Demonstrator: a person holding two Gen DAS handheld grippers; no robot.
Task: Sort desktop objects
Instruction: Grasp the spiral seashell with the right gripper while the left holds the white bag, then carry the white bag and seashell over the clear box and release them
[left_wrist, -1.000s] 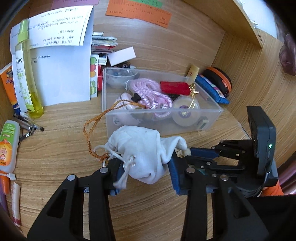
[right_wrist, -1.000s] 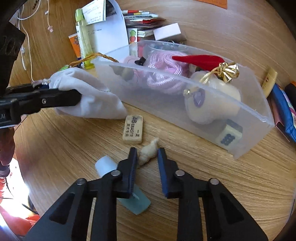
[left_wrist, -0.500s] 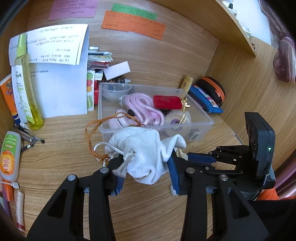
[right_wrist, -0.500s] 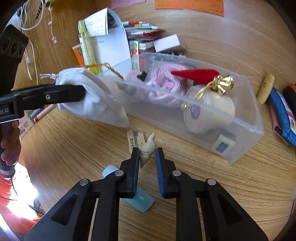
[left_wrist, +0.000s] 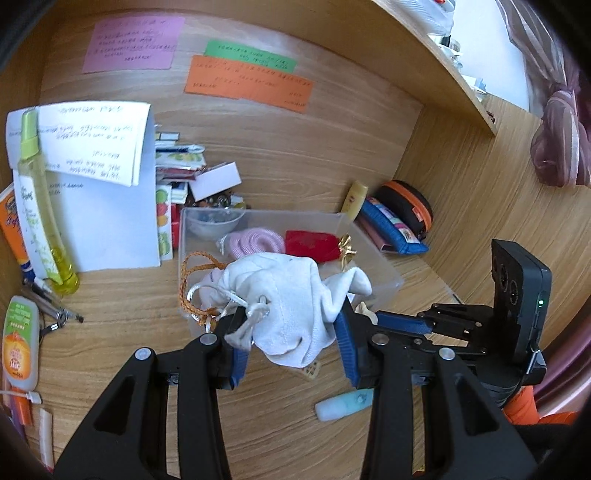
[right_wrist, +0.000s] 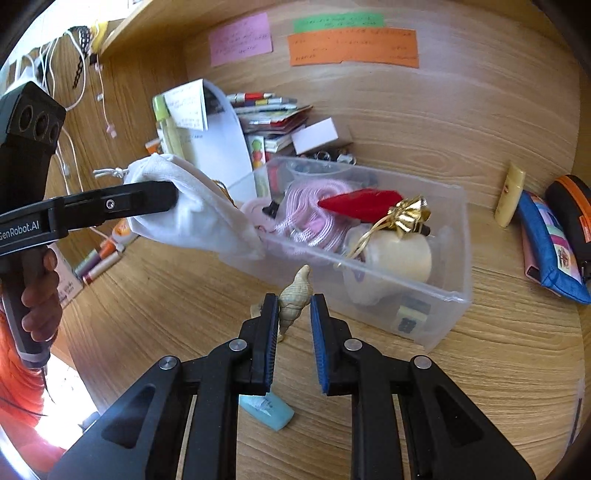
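My left gripper (left_wrist: 290, 332) is shut on a white drawstring pouch (left_wrist: 284, 295) and holds it in the air at the near left end of the clear plastic box (left_wrist: 391, 271). The pouch also shows in the right wrist view (right_wrist: 199, 218). My right gripper (right_wrist: 293, 314) is shut on a small beige spiral seashell (right_wrist: 295, 295) and holds it above the desk, in front of the box (right_wrist: 458, 258). The box holds a pink cord (right_wrist: 306, 218), a red pouch with a gold bow (right_wrist: 362, 206) and a tape roll (right_wrist: 399, 254).
A beige eraser (left_wrist: 312, 369) and a pale blue tube (left_wrist: 343, 406) lie on the desk under the grippers. Papers and a yellow bottle (left_wrist: 40, 218) stand at the left, pens and a tube (left_wrist: 20, 347) beside them. A blue pencil case (right_wrist: 550, 254) lies at the right.
My right gripper closed on the seashell and lifted it off the desk. My left gripper rose with the white pouch, up beside the box's left end.
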